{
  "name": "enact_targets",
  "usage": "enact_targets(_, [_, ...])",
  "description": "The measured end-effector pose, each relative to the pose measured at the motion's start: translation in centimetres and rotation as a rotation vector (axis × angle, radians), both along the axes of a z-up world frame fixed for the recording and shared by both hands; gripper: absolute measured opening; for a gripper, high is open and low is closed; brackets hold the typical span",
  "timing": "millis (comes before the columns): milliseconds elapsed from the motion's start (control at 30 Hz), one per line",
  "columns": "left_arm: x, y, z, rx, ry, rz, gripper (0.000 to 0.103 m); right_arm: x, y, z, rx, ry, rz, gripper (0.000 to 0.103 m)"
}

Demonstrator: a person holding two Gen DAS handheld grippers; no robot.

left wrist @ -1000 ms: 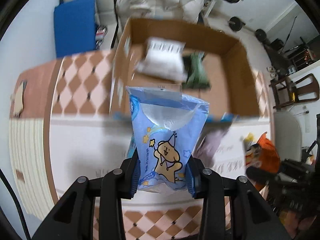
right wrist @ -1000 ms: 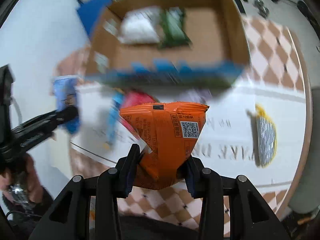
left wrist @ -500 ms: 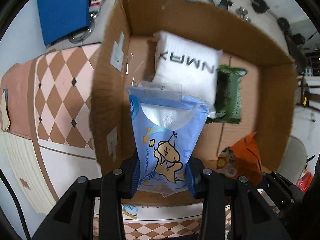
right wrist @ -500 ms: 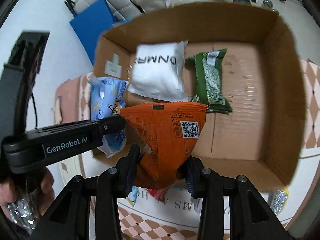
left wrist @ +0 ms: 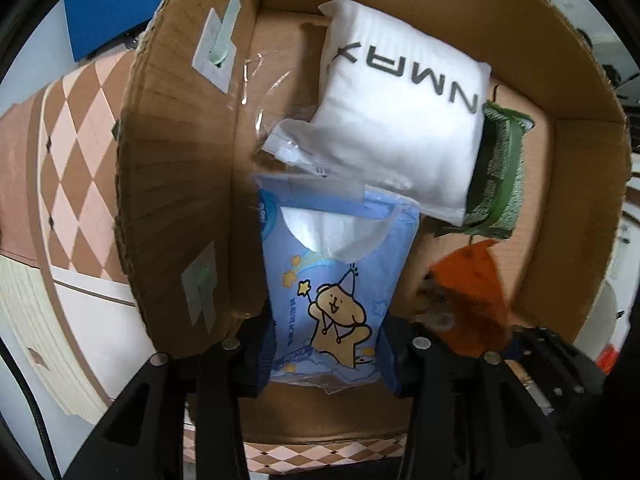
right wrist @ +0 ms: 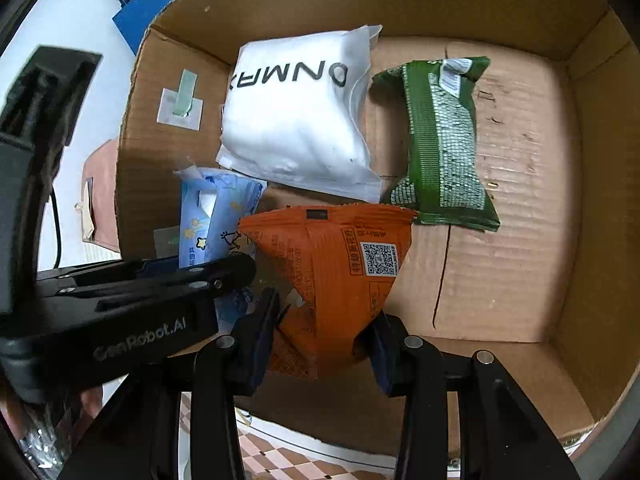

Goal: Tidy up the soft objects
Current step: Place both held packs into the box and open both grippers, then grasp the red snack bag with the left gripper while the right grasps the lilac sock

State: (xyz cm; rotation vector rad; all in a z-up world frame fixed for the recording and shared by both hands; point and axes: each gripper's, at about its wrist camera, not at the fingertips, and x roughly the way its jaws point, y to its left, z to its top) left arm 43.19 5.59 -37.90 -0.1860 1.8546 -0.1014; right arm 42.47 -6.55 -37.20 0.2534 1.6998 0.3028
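My left gripper [left wrist: 328,354] is shut on a blue tissue pack [left wrist: 340,280] with a cartoon bear, held inside the cardboard box [left wrist: 184,160] near its left wall. My right gripper [right wrist: 324,340] is shut on an orange snack bag [right wrist: 332,272], held low over the box floor [right wrist: 512,208]. The blue pack [right wrist: 212,216] and the left gripper's arm show at the left of the right wrist view. The orange bag [left wrist: 468,300] shows at the right of the left wrist view. A white pouch [right wrist: 296,120] and a green packet [right wrist: 444,144] lie in the box.
The box stands on a checkered tabletop [left wrist: 72,152]. A blue panel [left wrist: 112,4] stands behind the box. The right half of the box floor is bare cardboard.
Both grippers have moved forward and down from above the table into the box, each still holding its pack. The box now fills both views.
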Motion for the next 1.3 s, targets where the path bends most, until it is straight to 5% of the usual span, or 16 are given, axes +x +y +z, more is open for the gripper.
enact_targets(133, [0.4, 0.0, 0.1, -0.015, 0.017, 0.018, 0.049, 0.1, 0.6, -0.7, 0.009, 0.028, 0.011, 0.048])
enact_targets(200, [0.2, 0.2, 0.4, -0.011, 0.016, 0.018, 0.052, 0.0, 0.7, -0.9, 0.011, 0.045, 0.009, 0.058])
enact_targets(433, [-0.8, 1.7, 3.1, 0.002, -0.033, 0.003, 0.081, -0.6, -0.2, 0.3, -0.010, 0.034, 0.005, 0.071])
enact_targets(667, [-2.8, 2.6, 7.9, 0.032, -0.156, 0.003, 0.098, -2.4, -1.8, 4.3, -0.135, -0.077, 0.055, 0.103])
enact_targets(900, [-5.3, 2.9, 13.0, 0.099, -0.331, 0.024, 0.099, -4.4, -3.6, 9.2, -0.217, -0.203, 0.062, 0.103])
enact_targets(1300, [-10.5, 0.6, 19.6, 0.179, -0.583, -0.015, 0.099, -8.3, -5.7, 14.7, -0.127, -0.303, -0.032, 0.103])
